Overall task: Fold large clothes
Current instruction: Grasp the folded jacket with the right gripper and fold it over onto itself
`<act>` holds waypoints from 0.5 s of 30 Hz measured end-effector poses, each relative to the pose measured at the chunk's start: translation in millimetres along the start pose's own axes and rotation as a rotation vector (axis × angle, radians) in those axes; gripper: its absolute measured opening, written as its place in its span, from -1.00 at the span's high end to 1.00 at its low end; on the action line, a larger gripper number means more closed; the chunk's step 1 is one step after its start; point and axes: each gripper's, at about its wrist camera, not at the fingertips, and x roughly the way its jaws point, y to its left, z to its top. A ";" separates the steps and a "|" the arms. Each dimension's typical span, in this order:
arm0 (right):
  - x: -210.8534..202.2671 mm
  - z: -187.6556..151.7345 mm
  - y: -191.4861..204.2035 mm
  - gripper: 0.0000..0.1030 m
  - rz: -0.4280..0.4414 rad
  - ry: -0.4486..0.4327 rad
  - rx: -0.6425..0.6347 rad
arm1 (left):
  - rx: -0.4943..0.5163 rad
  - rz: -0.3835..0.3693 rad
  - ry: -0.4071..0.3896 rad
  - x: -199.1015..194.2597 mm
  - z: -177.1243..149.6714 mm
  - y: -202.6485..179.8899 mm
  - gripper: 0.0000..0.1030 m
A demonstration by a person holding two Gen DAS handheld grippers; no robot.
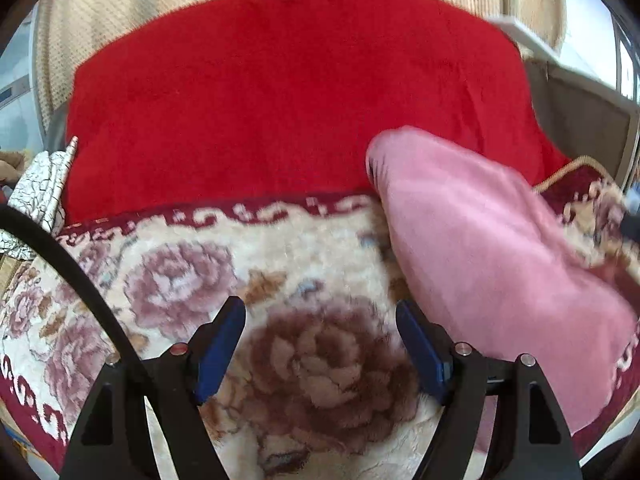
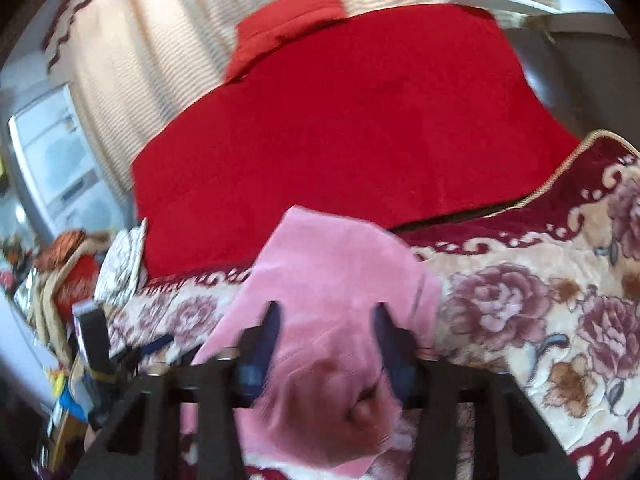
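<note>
Right gripper first: its jaws are part-open, standing either side of a bunched fold of the pink garment, and the picture is too smeared to say the pads press on it; the cloth sits between them and spills out toward 12 o'clock. Left gripper: jaws wide, nothing in them, poised over the big brown rose on the floral blanket, with the pink garment running from just beside its right finger out to 2 o'clock.

Outward from there, the pink piece lies as a long, narrow, plush strip across the blanket, its far end overlapping the near edge of the red cloth spread at 12 o'clock. Beyond that hang cream curtains; a crackle-print cloth peeks in at 9 o'clock.

My read: early in the fold, the garment gathered rather than laid flat, the right side just letting go or re-gripping. Next move calls for the left to come across to the pink edge at its 2 o'clock and pinch a corner, while the right finds the matching corner, so the piece can be pulled flat before any crease is made. Thick pile will likely bunch, so a deep bite seems wise
</note>
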 end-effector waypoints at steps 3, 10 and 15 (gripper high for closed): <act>20.8 -17.0 6.9 0.25 0.002 0.113 -0.012 | -0.067 -0.094 -0.108 -21.4 9.0 8.1 -0.52; 53.7 -65.4 -3.8 0.24 0.021 0.282 0.067 | 0.128 -0.154 -0.056 -2.6 -5.2 -37.3 -0.54; 51.4 -31.2 -17.1 0.24 0.026 0.291 0.071 | 0.125 -0.163 -0.009 11.8 -9.3 -36.4 -0.55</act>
